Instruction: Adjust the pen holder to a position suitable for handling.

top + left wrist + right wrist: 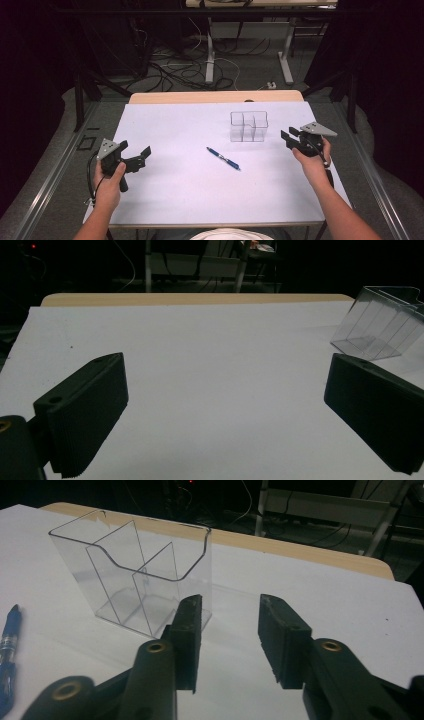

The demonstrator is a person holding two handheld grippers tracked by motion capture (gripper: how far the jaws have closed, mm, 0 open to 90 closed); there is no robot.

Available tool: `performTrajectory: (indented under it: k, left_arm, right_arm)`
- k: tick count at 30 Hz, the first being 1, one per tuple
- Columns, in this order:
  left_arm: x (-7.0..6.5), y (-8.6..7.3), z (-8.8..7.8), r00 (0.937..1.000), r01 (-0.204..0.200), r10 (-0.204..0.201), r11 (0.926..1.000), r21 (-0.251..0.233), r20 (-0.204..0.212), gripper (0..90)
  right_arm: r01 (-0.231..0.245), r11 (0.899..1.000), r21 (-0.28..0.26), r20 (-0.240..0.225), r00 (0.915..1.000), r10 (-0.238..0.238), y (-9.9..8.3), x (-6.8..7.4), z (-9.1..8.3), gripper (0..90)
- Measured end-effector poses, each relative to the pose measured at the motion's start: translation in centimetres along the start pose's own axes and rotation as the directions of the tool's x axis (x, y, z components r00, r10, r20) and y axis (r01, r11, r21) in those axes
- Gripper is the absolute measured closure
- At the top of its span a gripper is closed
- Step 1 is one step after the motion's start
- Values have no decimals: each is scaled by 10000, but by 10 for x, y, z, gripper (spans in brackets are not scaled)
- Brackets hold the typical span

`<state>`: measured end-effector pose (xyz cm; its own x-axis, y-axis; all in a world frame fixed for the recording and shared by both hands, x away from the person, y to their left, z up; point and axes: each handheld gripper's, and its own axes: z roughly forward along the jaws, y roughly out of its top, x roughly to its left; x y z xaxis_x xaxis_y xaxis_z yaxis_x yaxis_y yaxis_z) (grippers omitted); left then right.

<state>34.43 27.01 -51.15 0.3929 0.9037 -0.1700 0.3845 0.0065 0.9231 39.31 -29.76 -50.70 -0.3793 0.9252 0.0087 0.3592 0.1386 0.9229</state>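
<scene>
A blue pen [223,158] is shown lying flat near the middle of the white table [175,190], its long axis running diagonally from upper left to lower right in the high view. It lies between the two hands, well apart from both, and is touched by neither. The left gripper [135,155] is held over the left part of the table with its jaws spread wide and nothing between them; from it the pen lies to the right. The right gripper [291,136] is held at the right edge of the table, its jaws partly open with only bare table seen in the gap, and from it the pen lies to the left and nearer the person. A clear plastic organizer [249,126] is seen standing upright just beyond the pen, near the right gripper and well apart from the left one. It is divided by clear walls into several open-topped compartments, and all of them are empty, as is confirmed in the right gripper view, where the organizer [135,580] stands just ahead of the jaws and the pen [7,645] appears at the left edge. The pen is judged to be roughly equally reachable by either hand, while the organizer is clearly the nearer to the right hand.
</scene>
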Motion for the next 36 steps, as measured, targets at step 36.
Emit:
performTrajectory:
  k: [36]
  left_arm:
    - [4,-4,2,9999,118,-118,9997,199,-41,46]
  right_arm:
    - [125,9938,1106,-96,9999,-115,11,0,82,900]
